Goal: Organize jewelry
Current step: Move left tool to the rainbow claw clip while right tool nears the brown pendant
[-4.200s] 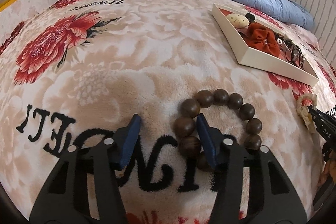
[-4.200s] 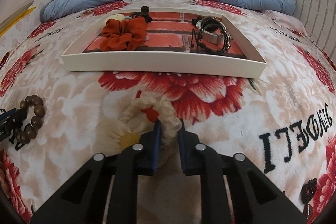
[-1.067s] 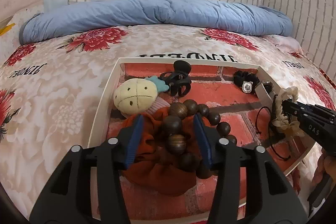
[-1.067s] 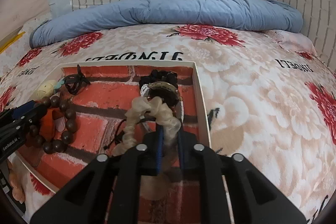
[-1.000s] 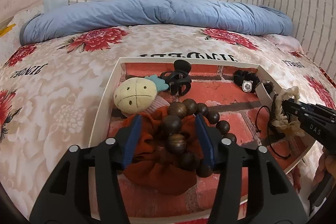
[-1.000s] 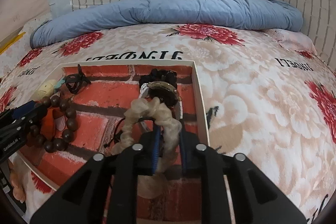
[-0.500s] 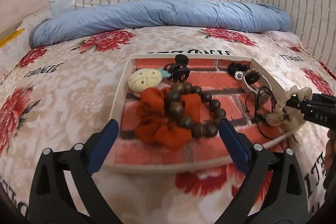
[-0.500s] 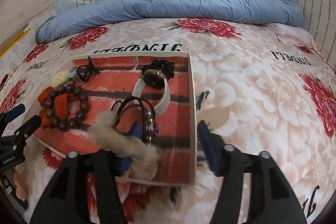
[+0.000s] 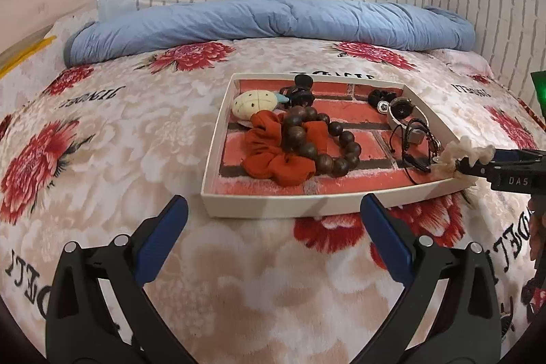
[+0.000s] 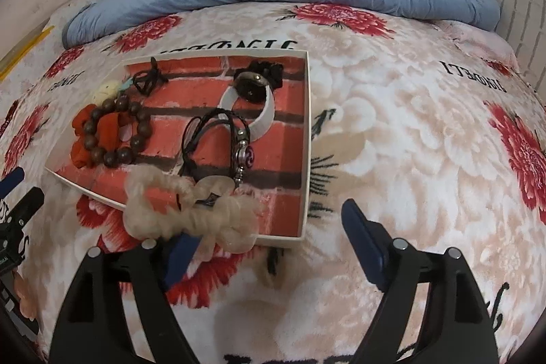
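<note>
A shallow white tray [image 9: 259,208] with a brick-print floor lies on the floral bedspread. In it the brown wooden bead bracelet [image 9: 320,142] rests on an orange scrunchie [image 9: 273,152]. My left gripper [image 9: 273,237] is open and empty, just in front of the tray's near wall. My right gripper [image 10: 269,234] is open; the cream scrunchie [image 10: 191,207] hangs over its left finger, draped across the tray's near edge [image 10: 279,241]. The same scrunchie shows in the left wrist view [image 9: 457,156] at the tray's right corner.
The tray also holds a pineapple-shaped plush clip [image 9: 256,103], a black claw clip [image 9: 298,91], a white watch [image 10: 256,101] and black cord bracelets [image 10: 218,132]. A rolled blue quilt [image 9: 273,23] lies along the brick wall.
Both grippers opened and drew back from the tray. The bead bracelet now lies on the orange scrunchie. The cream scrunchie slid from the closed right jaws onto the left finger.
</note>
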Available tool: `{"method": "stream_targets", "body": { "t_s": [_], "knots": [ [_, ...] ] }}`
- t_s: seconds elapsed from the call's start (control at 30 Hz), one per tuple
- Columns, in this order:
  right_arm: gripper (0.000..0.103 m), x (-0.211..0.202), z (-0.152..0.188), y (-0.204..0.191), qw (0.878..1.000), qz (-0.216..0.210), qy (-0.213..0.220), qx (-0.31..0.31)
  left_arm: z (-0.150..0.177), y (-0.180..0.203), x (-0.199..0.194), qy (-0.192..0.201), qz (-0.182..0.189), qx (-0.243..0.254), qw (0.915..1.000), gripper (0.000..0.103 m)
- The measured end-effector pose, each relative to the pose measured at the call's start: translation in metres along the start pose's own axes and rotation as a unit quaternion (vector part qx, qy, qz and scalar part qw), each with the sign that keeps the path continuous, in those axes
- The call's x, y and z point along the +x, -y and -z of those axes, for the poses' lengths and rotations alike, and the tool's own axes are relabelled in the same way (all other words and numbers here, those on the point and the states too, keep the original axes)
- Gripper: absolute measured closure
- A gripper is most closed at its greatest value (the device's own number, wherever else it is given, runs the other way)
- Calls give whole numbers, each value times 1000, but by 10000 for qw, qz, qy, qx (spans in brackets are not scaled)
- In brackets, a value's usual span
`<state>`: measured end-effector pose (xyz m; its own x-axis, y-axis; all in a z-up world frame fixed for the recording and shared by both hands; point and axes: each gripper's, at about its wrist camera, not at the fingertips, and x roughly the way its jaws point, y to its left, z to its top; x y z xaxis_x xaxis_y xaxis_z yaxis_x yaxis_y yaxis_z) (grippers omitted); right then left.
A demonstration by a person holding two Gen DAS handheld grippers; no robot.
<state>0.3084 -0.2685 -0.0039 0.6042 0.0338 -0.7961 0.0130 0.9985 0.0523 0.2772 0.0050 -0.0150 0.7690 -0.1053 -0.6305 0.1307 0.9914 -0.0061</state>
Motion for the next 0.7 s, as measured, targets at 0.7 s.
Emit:
{"method": "stream_targets", "body": {
  "t_s": [0.7],
  "knots": [
    [15, -38, 2, 28, 9984, -215, 240, 464, 3, 10, -27, 56, -44, -59, 10000, 5]
  ]
}}
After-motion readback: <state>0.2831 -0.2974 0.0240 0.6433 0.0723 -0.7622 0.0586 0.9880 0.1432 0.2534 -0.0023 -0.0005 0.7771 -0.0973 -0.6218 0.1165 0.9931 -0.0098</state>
